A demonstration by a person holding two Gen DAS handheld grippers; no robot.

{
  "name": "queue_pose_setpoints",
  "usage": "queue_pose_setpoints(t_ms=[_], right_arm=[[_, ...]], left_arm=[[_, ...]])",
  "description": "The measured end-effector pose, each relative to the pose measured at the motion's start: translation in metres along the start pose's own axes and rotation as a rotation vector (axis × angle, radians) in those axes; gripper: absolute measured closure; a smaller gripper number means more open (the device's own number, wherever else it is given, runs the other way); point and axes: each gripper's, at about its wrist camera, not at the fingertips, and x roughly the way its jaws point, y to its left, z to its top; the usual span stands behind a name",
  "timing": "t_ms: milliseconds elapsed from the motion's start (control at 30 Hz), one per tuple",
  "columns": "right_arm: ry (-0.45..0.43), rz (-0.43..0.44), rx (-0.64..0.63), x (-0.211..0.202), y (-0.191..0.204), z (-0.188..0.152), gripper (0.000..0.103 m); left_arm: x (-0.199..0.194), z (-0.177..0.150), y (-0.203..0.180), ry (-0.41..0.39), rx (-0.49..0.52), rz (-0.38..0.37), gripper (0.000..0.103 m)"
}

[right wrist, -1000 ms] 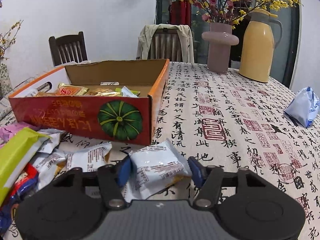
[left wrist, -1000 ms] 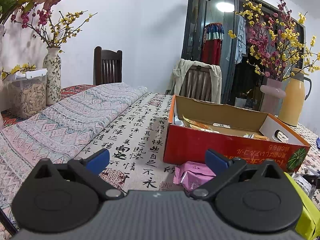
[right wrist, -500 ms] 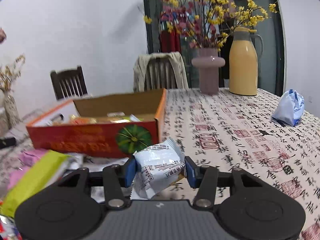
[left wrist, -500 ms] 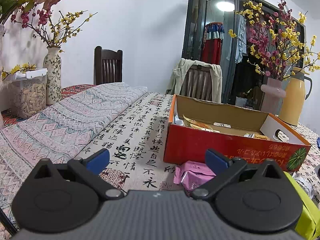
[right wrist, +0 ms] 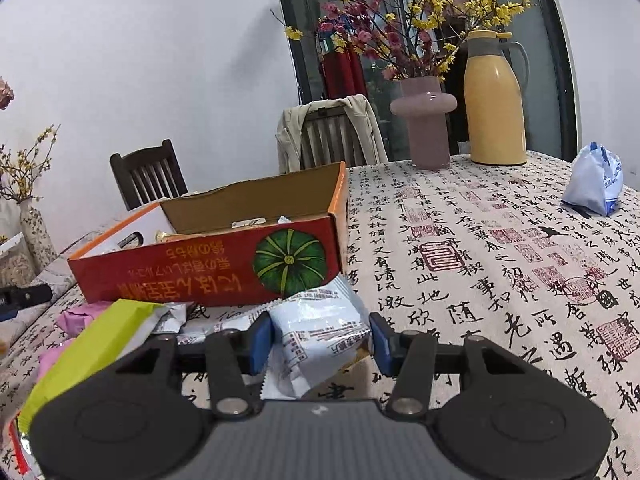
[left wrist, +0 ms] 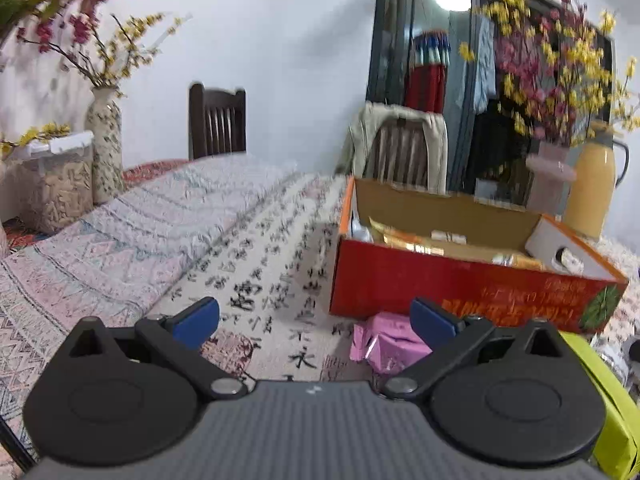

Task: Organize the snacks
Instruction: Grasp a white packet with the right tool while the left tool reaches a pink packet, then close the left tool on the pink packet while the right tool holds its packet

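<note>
Now right tool clamps white snack packet — lifted; left tool agape.

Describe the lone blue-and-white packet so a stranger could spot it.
Find the yellow thermos jug at the table's far end. Off to its right, the blue-and-white packet sits alone on the calligraphy tablecloth, far from the snack pile beside the red box.

The table, under a calligraphy cloth, bears the red box, loose snack packets, a vase and a yellow jug.
</note>
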Motion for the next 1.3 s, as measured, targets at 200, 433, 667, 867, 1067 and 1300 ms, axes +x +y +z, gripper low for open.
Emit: queue_pose_setpoints(t_ms=[200,433,667,867,1067,1300], right_arm=[[-0.027,-0.017,0.002,0.002,0.0,0.006,0.053],[-0.017,-0.013,0.018,0.011,-0.002,0.008,0.053],[-0.017,-0.004,0.037,0.011,-0.004,0.006,0.053],[-0.024,0.007,0.045,0.009,-0.005,0.006,0.052],[-0.027,0.009,0.049,0.008,-0.005,0.005,0.052],[-0.026,0.009,0.049,0.008,-0.006,0.005,0.052]], left_arm=[[0.007,0.016,-0.012,0.105,0.043,-0.052,0.0],[0.037,0.041,-0.046,0.301,0.124,-0.085,0.0],[0.071,0.043,-0.067,0.46,0.136,-0.069,0.0],[0.084,0.04,-0.069,0.517,0.138,-0.042,0.0],[0.088,0.036,-0.072,0.546,0.15,-0.035,0.0],[0.089,0.034,-0.069,0.57,0.119,-0.022,0.014]])
